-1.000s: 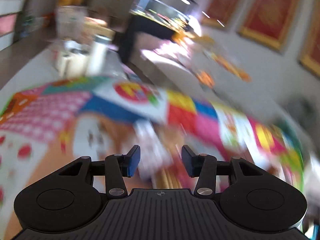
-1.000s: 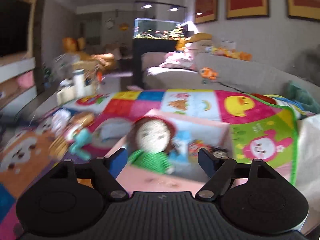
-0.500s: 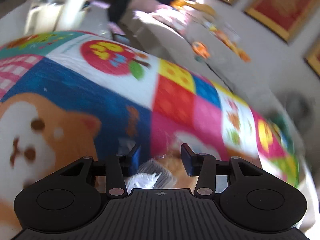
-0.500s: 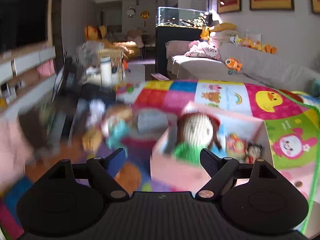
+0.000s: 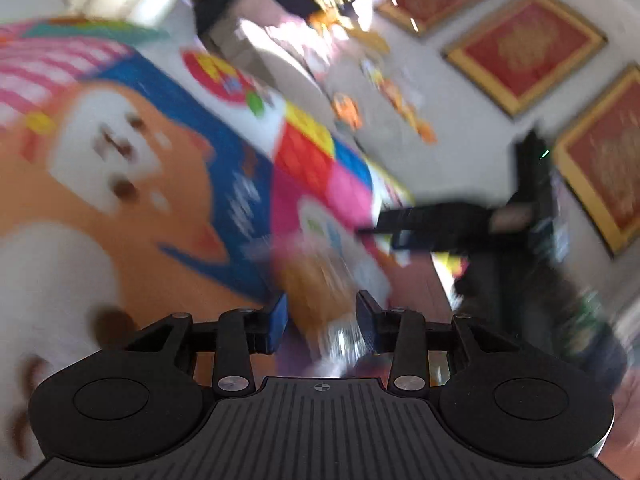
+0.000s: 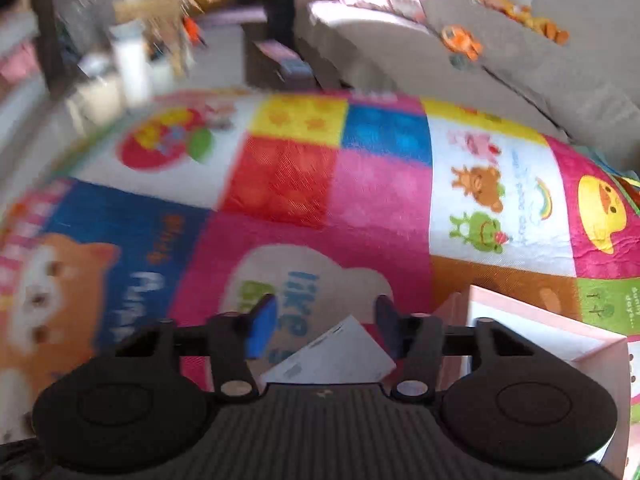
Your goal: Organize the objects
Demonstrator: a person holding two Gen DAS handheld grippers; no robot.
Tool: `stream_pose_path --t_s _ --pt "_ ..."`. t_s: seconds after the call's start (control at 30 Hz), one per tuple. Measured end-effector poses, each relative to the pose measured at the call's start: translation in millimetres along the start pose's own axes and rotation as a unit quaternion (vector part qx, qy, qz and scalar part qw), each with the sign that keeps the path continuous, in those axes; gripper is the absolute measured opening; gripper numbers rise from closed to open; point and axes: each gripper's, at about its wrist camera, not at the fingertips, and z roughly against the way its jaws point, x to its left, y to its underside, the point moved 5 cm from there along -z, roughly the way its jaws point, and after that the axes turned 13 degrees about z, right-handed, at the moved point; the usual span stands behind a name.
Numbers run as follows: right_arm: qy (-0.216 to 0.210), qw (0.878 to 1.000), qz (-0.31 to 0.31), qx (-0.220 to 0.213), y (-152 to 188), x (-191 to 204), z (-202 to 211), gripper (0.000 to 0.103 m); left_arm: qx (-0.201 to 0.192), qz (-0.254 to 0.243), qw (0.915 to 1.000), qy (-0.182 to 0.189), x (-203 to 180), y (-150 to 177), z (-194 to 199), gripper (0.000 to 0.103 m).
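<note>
In the left wrist view my left gripper (image 5: 322, 320) hangs low over the play mat (image 5: 160, 184), its jaws closing. A blurred orange packet in clear wrap (image 5: 320, 284) fills the gap between the pads, which appear to touch it. In the right wrist view my right gripper (image 6: 324, 326) points down at the mat (image 6: 360, 200), also closing. A white card (image 6: 332, 356) lies between and under its fingers, with no pad visibly pressing on it. A pink box (image 6: 532, 320) stands just to its right.
The black body of the other hand-held gripper (image 5: 460, 224) crosses the right side of the left wrist view. A grey sofa (image 6: 520, 72) with orange toys lies beyond the mat. White bottles and jars (image 6: 130, 64) stand at the far left.
The right gripper swung away from the box with the doll to the mat and narrowed over the white card. The left gripper dropped and narrowed on the orange packet.
</note>
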Motion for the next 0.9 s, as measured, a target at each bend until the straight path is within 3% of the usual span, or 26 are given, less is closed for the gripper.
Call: stream_pose_path --t_s 0.17,0.3,0.57,0.73,0.83,0.9 --pt "0.033 0.998 0.029 0.038 12.2 15.8 -24.9 0.044 -0.033 0.036 0.9988 0.003 8.5 -16.3 14.7 0.041" --pt "-0.016 0.997 0.063 0.034 35.6 40.0 1.2 0.043 -0.034 0.046 0.9983 -0.003 11.9 -20.3 13.1 0.041" --pt "-0.065 0.987 0.147 -0.02 128.8 74.0 77.1 0.046 -0.015 0.034 0.9993 0.005 12.3 -12.7 15.3 0.041" --pt "-0.046 0.986 0.153 -0.05 170.0 61.7 100.1 0.046 -0.014 0.014 0.9996 0.02 0.2 -10.1 21.1 0.041" --pt "-0.001 0.986 0.155 -0.067 190.0 44.0 111.1 0.057 -0.022 -0.031 0.9989 0.025 -21.5 0.6 43.7 0.041" --pt "0.021 0.987 0.135 -0.084 199.5 27.8 121.7 0.075 -0.023 -0.073 0.9967 0.026 -36.4 13.7 60.3 0.041"
